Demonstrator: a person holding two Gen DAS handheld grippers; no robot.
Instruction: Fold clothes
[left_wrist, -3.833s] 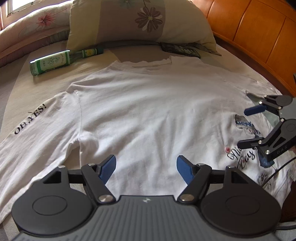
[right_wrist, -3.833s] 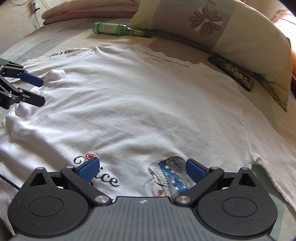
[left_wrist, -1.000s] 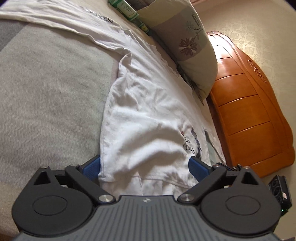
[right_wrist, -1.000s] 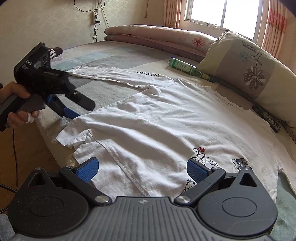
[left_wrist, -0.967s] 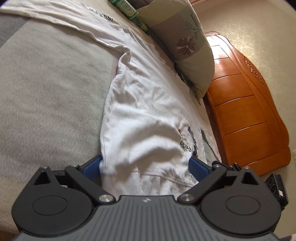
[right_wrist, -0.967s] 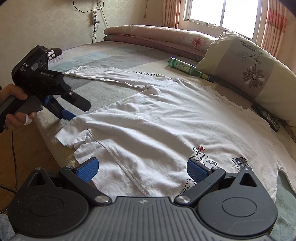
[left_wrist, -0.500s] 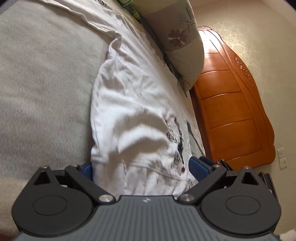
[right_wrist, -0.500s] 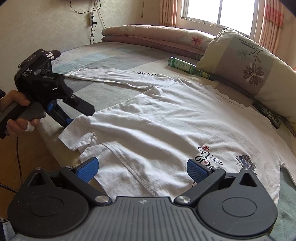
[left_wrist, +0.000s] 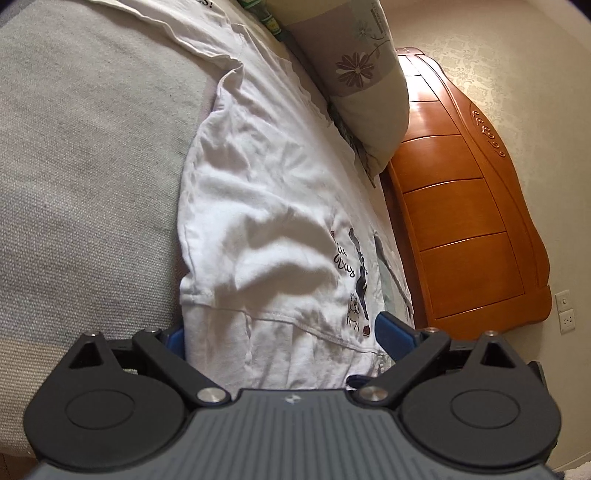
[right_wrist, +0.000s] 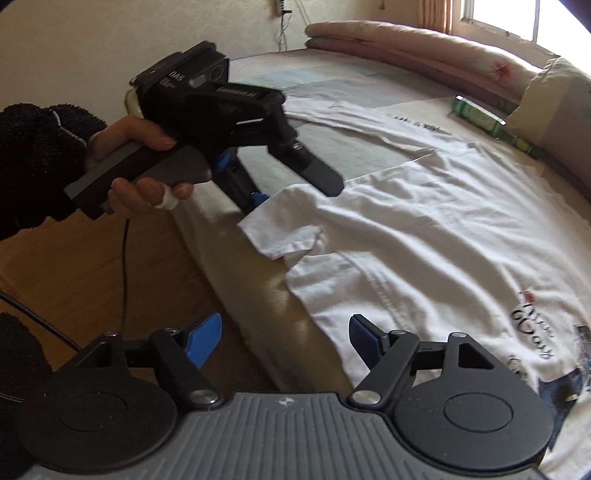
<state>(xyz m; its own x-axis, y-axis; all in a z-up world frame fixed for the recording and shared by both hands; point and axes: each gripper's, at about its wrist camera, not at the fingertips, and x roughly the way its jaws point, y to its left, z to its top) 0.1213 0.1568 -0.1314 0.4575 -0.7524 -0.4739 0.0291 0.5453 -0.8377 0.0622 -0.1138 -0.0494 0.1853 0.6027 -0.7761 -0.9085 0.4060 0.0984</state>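
Note:
A white T-shirt (left_wrist: 266, 206) with a small printed picture lies spread on the bed, its hem toward me. My left gripper (left_wrist: 284, 336) stands open, and the hem's left corner lies between its blue pads (left_wrist: 393, 332) without being pressed. In the right wrist view, a hand (right_wrist: 129, 136) holds the left gripper (right_wrist: 291, 188), one finger above the shirt's (right_wrist: 424, 229) corner and one below. My right gripper (right_wrist: 284, 338) hovers over the bed's edge. Its jaws are closing, the hem's edge lies just inside the right pad (right_wrist: 365, 336), and neither pad touches cloth.
A flowered pillow (left_wrist: 362, 74) and a green bottle (right_wrist: 480, 118) lie at the head of the bed by an orange wooden headboard (left_wrist: 461, 221). A rolled quilt (right_wrist: 406, 40) lies along the far side. Wooden floor (right_wrist: 92, 266) and a cable run beside the bed.
My right gripper has swung left and down toward the bed's edge and the hem, and its jaws have narrowed. The left gripper has stayed at the shirt's corner.

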